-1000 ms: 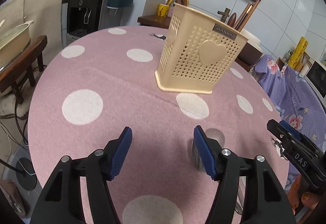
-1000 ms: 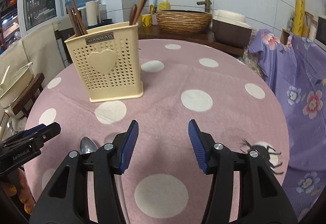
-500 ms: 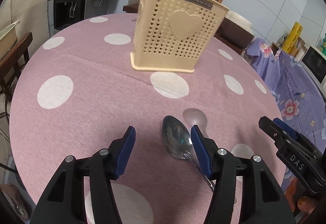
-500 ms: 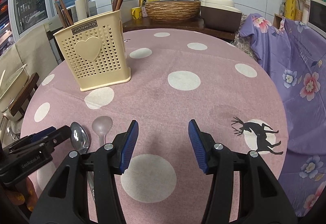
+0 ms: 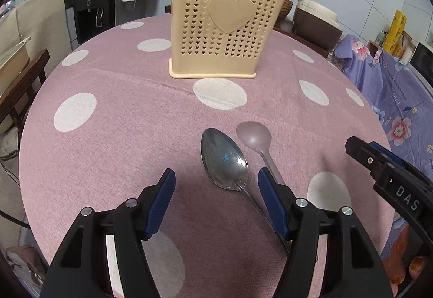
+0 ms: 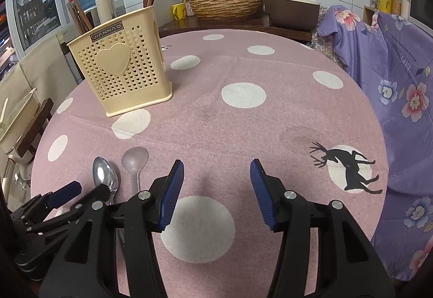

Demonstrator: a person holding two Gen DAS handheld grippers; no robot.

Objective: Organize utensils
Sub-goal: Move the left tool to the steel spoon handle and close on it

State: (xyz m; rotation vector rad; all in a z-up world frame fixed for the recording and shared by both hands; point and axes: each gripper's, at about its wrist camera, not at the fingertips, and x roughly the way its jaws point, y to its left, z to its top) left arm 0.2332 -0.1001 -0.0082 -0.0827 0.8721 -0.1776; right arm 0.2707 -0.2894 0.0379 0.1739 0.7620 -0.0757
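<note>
Since a second ago the left wrist view has swung down over the near edge of the surface [image 5: 113,97], bringing two spoons into sight. From that view, the left gripper [image 5: 213,184] has its jaws wide apart and they have just been opening a little further; the neck of the metal spoon [image 5: 223,160] lies between them, untouched. The clear plastic spoon [image 5: 254,134] lies just beside it, its stem running behind the right-hand pad. The cream holder [image 5: 224,24] stands upright toward the far edge, already carrying wooden utensils.

From the right wrist view, the right gripper [image 6: 216,187] is about half open over bare cloth, holding nothing; both spoons lie near its left, with the holder well beyond.

The metal spoon looks stiff, smooth and likely slippery, lying flat on cloth; I would pinch it across the narrow handle below the bowl. The plastic one seems light and may flex, so a gentler squeeze on its stem suits.
</note>
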